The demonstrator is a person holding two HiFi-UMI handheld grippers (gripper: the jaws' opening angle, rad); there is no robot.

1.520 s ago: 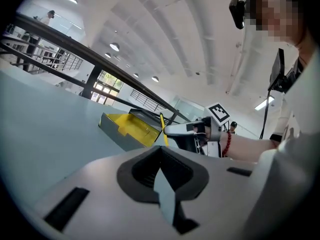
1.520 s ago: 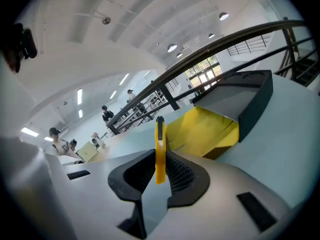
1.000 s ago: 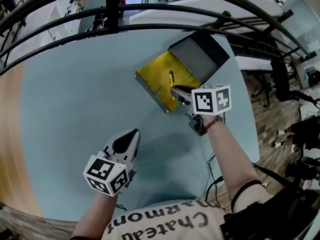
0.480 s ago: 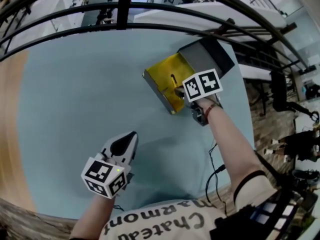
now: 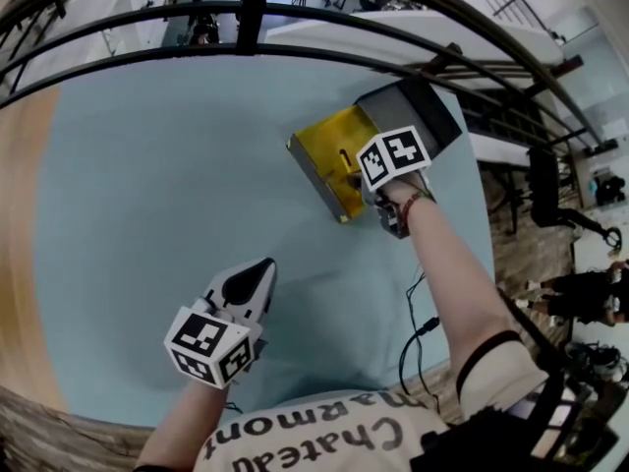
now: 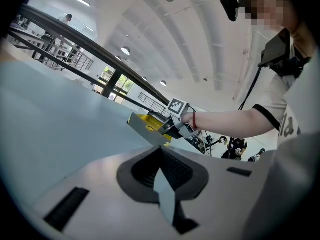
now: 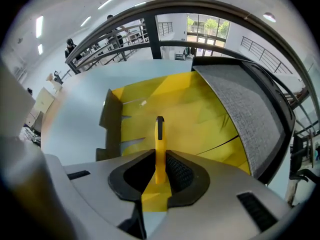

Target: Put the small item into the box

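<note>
Under both tools: a wide pale blue table, bare all round the left gripper. Beyond the table's far edge, well ahead of both sets of jaws: a dark curved railing.

Behind the right gripper: a bare arm with a red band at the wrist, reaching forward from the person's body.

Straight ahead of and below the right gripper's jaws: an open box with a yellow inside and low grey walls, flat on the table. Just to the right of those jaws: the grey lid, swung back and standing open. Seen from the left gripper: the same box far ahead and slightly right, with the right gripper at its near edge.

Right gripper: hangs over the near side of the box, marker cube on top, jaws clamped on a thin yellow item. Between the dark pads: the item's lower part, pinched from both sides. Past the jaw tips: its black-tipped end, pointing forward over the yellow floor. Touching that floor or not: cannot tell.

Left gripper: sits low near the person's body, well apart from the box, jaws pointing toward it. Pads closed together, nothing between them.
</note>
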